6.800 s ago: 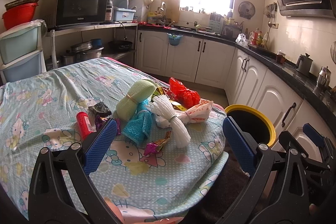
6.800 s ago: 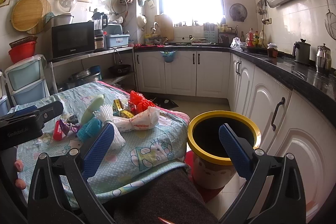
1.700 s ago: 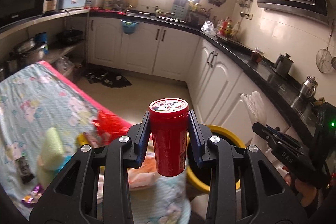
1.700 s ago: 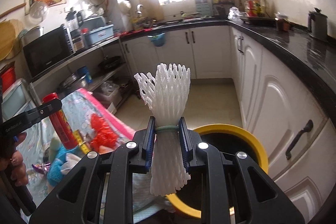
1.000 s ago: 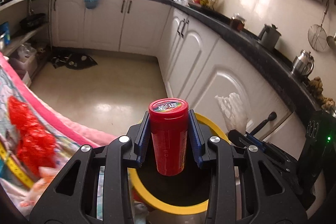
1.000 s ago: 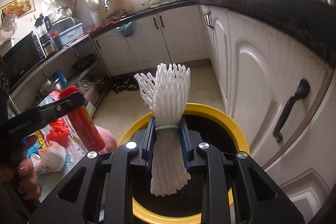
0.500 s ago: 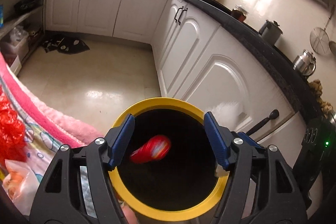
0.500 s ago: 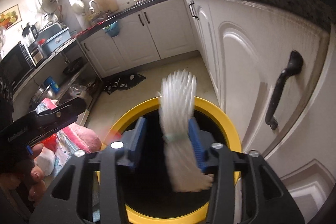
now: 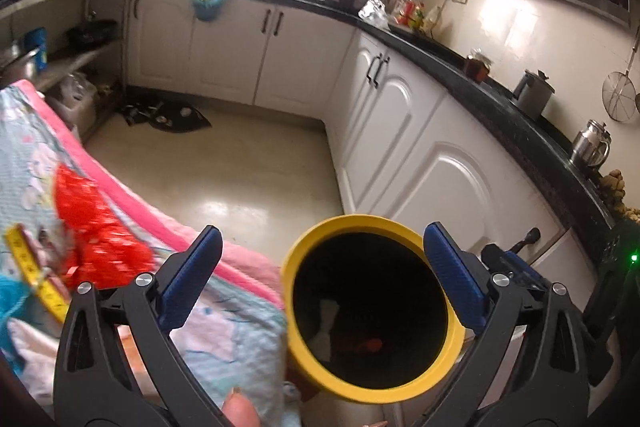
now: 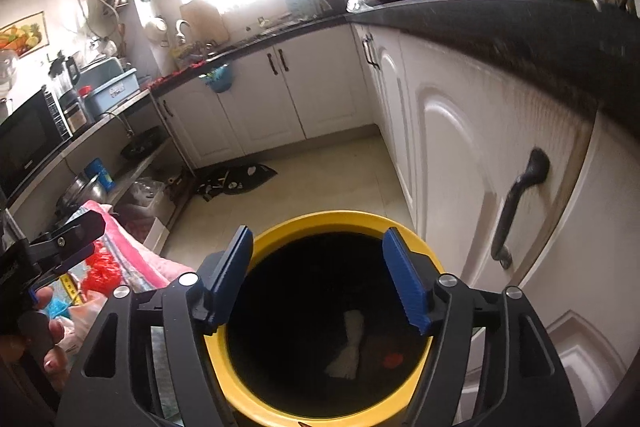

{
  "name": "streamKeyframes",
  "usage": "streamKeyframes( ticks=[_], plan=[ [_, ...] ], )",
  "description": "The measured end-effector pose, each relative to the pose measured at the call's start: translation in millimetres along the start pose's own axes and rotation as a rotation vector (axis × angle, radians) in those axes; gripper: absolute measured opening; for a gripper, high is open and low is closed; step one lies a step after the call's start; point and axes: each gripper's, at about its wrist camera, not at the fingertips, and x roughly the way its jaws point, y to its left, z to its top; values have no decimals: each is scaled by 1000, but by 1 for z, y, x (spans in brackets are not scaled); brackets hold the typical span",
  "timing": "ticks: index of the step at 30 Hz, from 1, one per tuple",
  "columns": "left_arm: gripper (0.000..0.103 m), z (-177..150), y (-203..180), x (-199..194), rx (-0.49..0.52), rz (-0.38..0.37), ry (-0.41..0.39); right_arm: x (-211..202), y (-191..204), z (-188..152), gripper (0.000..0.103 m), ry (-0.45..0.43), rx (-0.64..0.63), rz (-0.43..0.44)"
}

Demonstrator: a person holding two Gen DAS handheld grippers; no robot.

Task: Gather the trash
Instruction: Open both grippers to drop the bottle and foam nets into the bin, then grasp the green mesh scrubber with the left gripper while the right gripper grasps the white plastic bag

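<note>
Bin (image 10: 256, 393), yellow-rimmed, stands tight between the cloth-covered surface (image 9: 240, 339) and white cabinets (image 10: 460, 163); bare floor (image 9: 248, 167) lies beyond. Both grippers' fingers have just been opening and stand apart, empty: left gripper (image 9: 324, 277), right gripper (image 10: 318, 277). White foam netting (image 10: 350, 343) and a red can (image 10: 392, 359) lie dim on the bin's bottom. Red wrapper (image 9: 96, 227) on the surface is blurred.

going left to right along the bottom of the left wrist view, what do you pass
yellow tape measure → red bag → left blue pad → yellow bin → right blue pad
</note>
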Motion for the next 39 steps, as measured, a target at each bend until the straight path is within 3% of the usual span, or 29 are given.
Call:
streamKeyframes(
  ticks=[18,39],
  plan=[
    [93,1,67,-103,-4,168,-153,-40,97,-1,74,-16,-174,195],
    [93,-17,132,-172,-36,314,-206,-58,200,-21,75,14,-347,359]
  ],
)
